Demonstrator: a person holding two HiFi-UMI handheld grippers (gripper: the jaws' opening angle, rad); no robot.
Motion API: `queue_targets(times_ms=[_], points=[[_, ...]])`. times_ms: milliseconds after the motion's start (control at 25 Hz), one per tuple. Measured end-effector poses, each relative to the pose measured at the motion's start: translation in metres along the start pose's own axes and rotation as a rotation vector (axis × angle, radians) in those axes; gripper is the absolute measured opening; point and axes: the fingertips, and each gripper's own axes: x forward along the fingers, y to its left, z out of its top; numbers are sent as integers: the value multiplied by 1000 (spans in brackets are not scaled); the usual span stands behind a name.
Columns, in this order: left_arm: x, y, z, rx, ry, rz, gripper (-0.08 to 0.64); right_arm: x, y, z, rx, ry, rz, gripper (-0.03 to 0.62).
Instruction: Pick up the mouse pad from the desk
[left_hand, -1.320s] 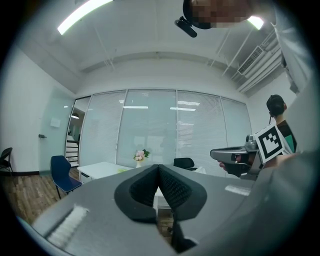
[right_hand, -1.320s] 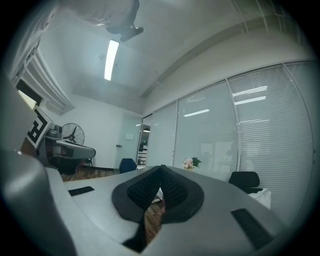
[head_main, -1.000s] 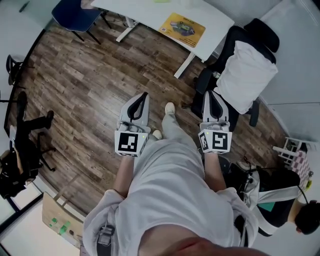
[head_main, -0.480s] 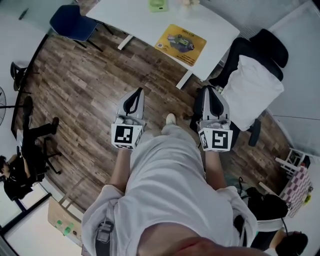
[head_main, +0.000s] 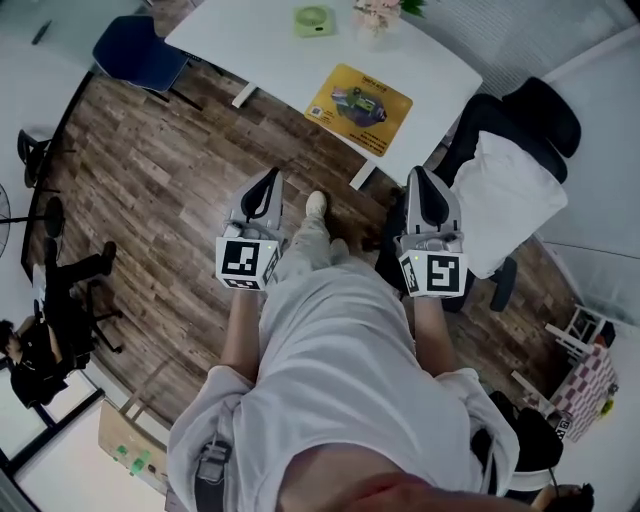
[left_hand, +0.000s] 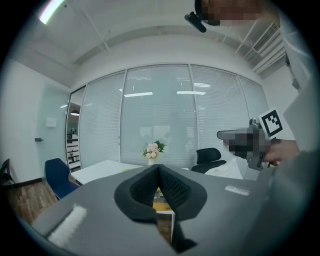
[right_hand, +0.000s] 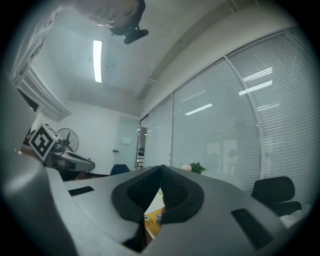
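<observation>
A white desk (head_main: 260, 45) stands at twelve o'clock on the wood-plank floor (head_main: 150, 180), and the yellow mouse pad (head_main: 358, 108) lies flat near its closer edge. A blue chair (head_main: 135, 45) sits at eleven, a black office chair (head_main: 535, 105) at two. The left gripper (head_main: 269, 180) and right gripper (head_main: 418, 180) hang over the floor, jaws pressed together and empty, apart from the pad

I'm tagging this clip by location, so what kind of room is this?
Most likely an office or meeting room: a white desk carrying a yellow mouse pad, a black office chair beside it, and a glass partition wall with blinds.
</observation>
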Motion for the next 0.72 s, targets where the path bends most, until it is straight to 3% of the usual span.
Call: queue_targets(times_ms=[360, 720], points=[[101, 47, 21, 1, -71, -6, -12, 80, -38, 0, -12, -1, -74, 0], [230, 76, 51, 6, -136, -159, -12, 174, -87, -12, -43, 30, -174, 0]])
